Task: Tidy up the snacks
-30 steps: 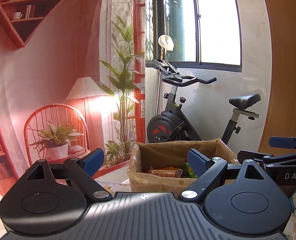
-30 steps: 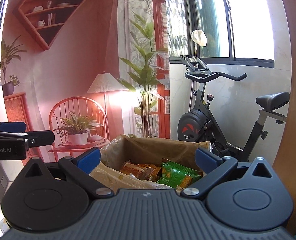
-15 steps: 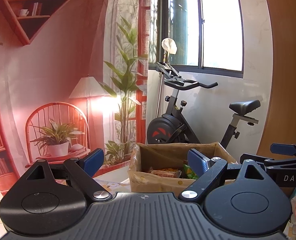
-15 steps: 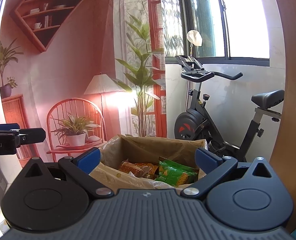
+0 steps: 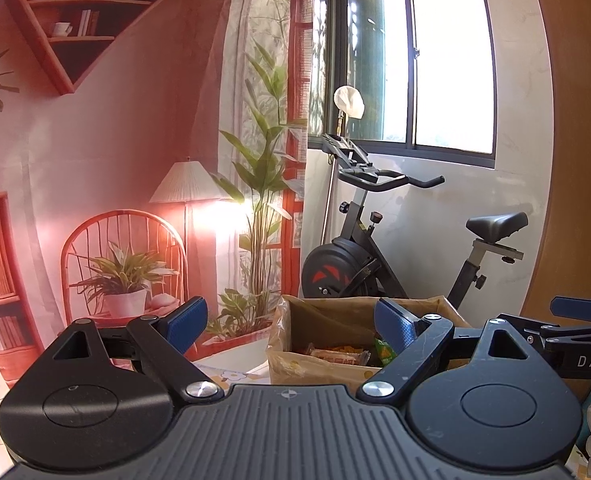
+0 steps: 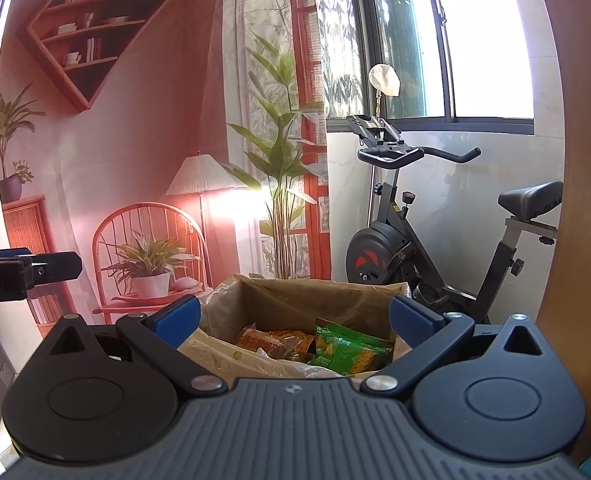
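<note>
A printed backdrop of a red room with shelf, lamp, chair and plants fills nine to twelve o'clock. At two o'clock sunlit windows stand above a black exercise bike.

Open-topped box is reachable from above; exercise bike seemingly crowds behind.

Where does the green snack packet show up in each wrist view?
Left wrist: green snack packet is a sliver inside the cardboard box, mostly hidden behind a blue finger pad.
Right wrist: lower centre, lying in the box beside an orange packet.
Shared landmark: exercise bike behind the box.
</note>
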Demonstrator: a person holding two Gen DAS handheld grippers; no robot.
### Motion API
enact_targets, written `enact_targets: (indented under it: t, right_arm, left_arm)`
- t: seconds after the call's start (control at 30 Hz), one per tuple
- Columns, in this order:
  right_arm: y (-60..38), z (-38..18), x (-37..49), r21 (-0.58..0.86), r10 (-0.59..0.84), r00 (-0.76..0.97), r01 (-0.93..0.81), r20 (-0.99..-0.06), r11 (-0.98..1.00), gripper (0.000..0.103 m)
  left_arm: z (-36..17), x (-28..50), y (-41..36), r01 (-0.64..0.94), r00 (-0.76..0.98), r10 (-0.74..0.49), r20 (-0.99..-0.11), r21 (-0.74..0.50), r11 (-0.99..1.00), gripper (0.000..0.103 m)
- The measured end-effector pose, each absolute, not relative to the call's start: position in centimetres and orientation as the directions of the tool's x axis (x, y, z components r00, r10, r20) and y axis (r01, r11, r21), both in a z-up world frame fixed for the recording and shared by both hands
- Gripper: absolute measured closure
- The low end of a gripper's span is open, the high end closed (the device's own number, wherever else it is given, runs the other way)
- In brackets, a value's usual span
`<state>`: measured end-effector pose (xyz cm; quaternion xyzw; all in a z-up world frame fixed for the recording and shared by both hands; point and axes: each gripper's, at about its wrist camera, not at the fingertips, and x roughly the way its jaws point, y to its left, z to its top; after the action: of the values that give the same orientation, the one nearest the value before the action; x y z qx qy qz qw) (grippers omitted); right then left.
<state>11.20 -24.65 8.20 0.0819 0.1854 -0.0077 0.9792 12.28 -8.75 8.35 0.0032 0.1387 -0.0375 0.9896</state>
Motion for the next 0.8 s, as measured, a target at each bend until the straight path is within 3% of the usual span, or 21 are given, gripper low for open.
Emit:
enact_targets:
  t: [0.8]
  right_arm:
    - [-24.79,8.54,10.84,0.161,0.011,0.933,0.050,-0.360,0.986,0.000]
  left_arm:
    - [8.37,12.03,-8.93,0.049,0.959,-0.052,-0.279,-0.017,0.999,0.011]
